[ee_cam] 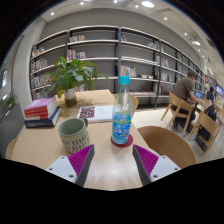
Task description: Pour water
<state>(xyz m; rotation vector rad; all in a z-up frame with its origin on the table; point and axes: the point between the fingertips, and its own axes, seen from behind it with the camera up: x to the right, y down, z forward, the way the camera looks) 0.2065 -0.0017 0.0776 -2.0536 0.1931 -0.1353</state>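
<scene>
Your gripper [112, 160] sits low over the light wooden table [40, 145] with its two fingers spread apart, nothing between them; the magenta pads [80, 160] face each other across bare tabletop. Just ahead of the fingers stands a clear plastic water bottle [122, 112], upright, with a light blue cap and a blue label around its lower half. It lines up roughly with the gap between your fingers, a touch toward the right one. Beside the bottle on its left, also upright on the table, is a greenish cup [73, 134], near the bottle but apart from it and just ahead of your left finger. Beyond the cup an open book [97, 113] lies flat, and further left a stack of books [42, 110] rests on the table. A leafy potted plant [68, 76] stands behind them. A wooden chair back [165, 143] curves up at the table's right edge. Long bookshelves [100, 55] line the back wall, and a person [185, 90] sits at another table far off on the right.
</scene>
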